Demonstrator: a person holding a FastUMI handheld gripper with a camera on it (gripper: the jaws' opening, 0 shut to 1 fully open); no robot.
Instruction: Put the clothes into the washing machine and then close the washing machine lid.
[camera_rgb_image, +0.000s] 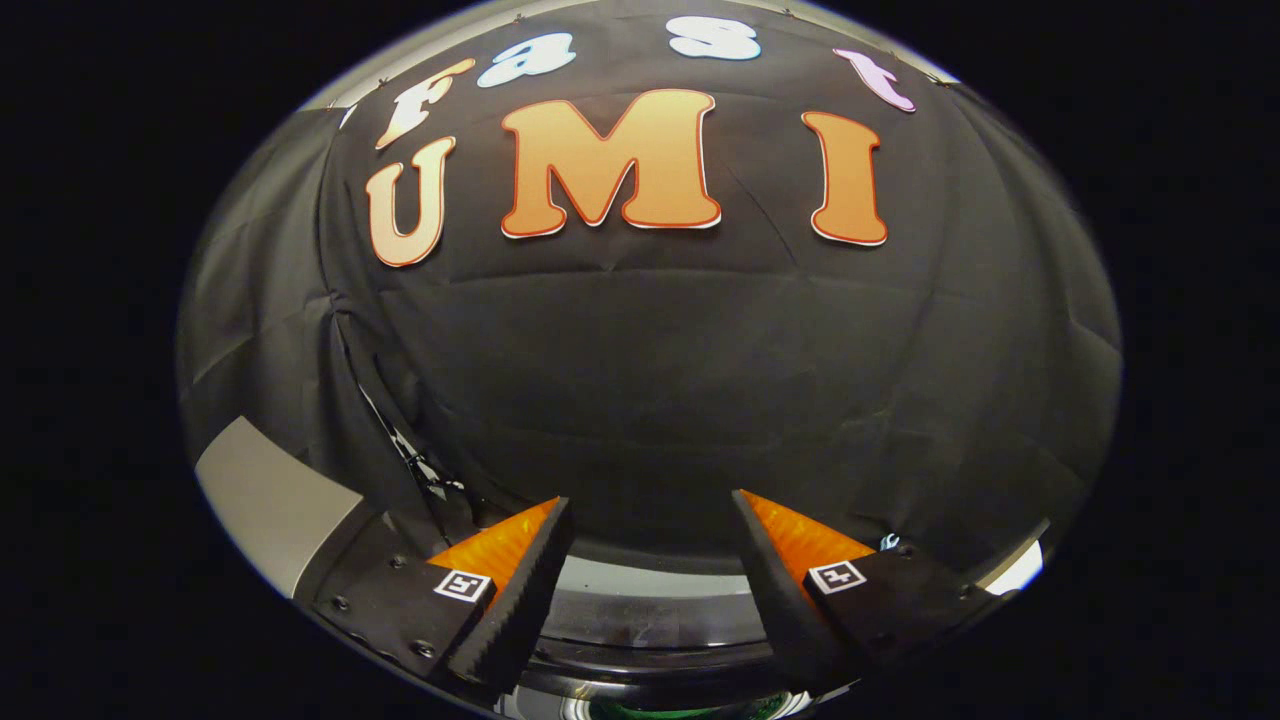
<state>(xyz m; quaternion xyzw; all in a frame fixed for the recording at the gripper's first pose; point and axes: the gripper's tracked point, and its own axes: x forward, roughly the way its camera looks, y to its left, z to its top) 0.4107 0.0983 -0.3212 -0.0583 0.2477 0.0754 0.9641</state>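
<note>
My gripper (652, 515) is open, its two fingers spread wide with nothing between them. Below and between the fingers lies the back part of the washing machine's top (650, 610), a pale curved band with a darker rim under it. At the very bottom, between the finger bases, a small patch of green (690, 711) shows; I cannot tell what it is. The fingers point toward the black cloth wall behind the machine, a short way above its top.
A grey slanted panel (270, 505) stands to the left of the left finger. The black cloth wall (700, 380) hangs close behind the machine, with a fold and a thin cable (410, 455) down its left side.
</note>
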